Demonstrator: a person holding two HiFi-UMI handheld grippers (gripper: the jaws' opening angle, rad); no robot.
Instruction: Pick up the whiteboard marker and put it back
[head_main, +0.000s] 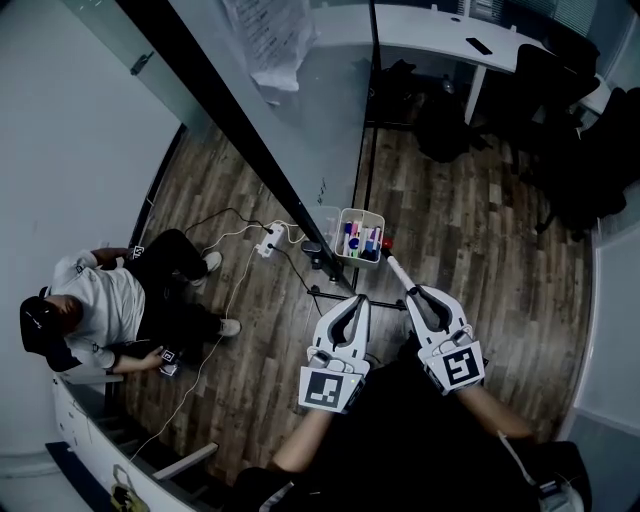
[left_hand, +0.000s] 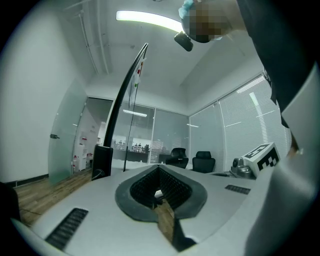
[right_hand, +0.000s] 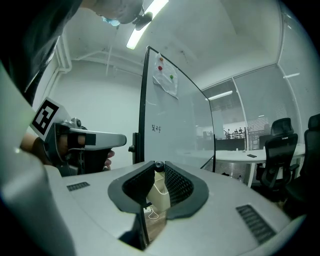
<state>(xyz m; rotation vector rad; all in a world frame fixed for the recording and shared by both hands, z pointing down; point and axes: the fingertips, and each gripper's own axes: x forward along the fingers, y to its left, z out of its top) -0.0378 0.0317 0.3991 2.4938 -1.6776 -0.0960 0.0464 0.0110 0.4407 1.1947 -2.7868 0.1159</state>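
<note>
right gripper (head_main: 413, 293) is pinching the whiteboard marker (head_main: 396, 270). it pokes out past the jaw tips, just right of the marker basket (head_main: 362, 211) and not in it. left gripper (head_main: 352, 304) sits just below the basket, jaws pressed together on nothing. a person (head_main: 100, 305) sits well left of the basket.

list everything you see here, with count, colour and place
whiteboard: one, glass with black frame, standing mid-floor
paper: one, white, on the whiteboard
bin: one, white, at the whiteboard's foot
pens: several, pink and blue among them, in the bin
power strip: one, white, on the floor
seated person: one, white shirt, far left
desk: one, white, top
chairs: at least two, black
marker: one, white, in right claw
left claw: shut, empty
right claw: gripping the marker
</note>
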